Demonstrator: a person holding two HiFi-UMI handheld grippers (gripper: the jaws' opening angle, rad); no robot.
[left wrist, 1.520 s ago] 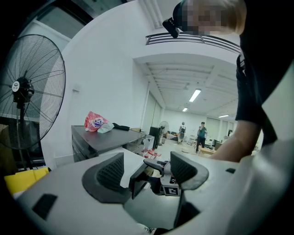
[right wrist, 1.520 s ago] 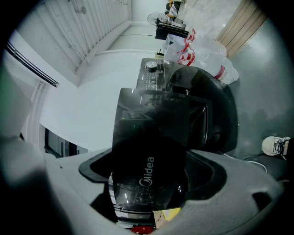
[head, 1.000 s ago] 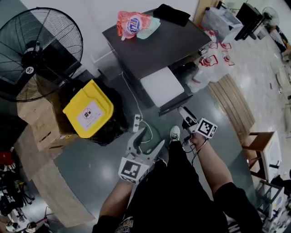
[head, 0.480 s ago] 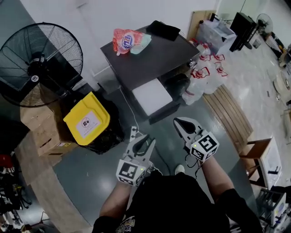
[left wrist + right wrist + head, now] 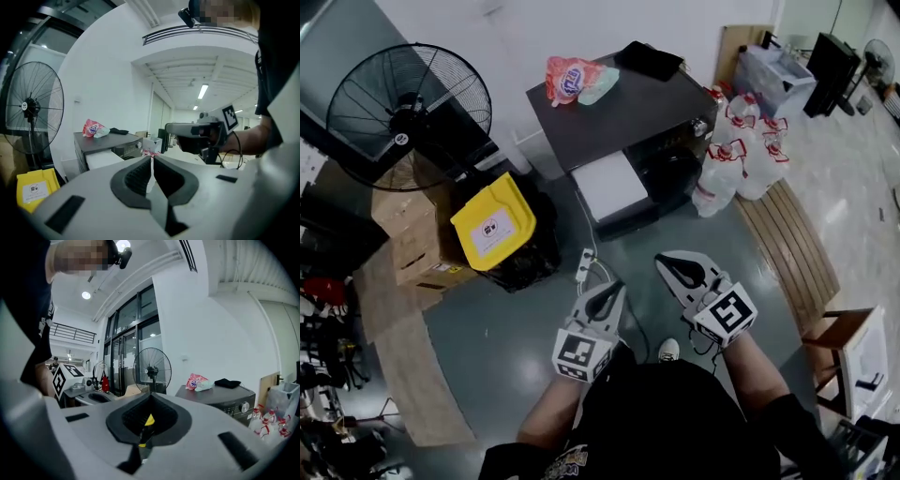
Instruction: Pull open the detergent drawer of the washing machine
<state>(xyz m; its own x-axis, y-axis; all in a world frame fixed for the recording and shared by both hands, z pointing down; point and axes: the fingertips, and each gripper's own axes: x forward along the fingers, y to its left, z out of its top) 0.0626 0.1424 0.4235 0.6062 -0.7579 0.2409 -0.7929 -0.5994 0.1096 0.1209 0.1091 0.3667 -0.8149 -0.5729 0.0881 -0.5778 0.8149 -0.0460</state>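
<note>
Fan (image 5: 408, 117) L of washer (image 5: 623, 105), jugs (image 5: 737, 161) on R.

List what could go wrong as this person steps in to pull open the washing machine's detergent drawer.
1. A power strip lies on the floor between the person and the washing machine: a foot could catch it.
2. The left gripper, jaws just closed, and the right gripper are shut on nothing; unless reopened they cannot take hold of anything.
</note>
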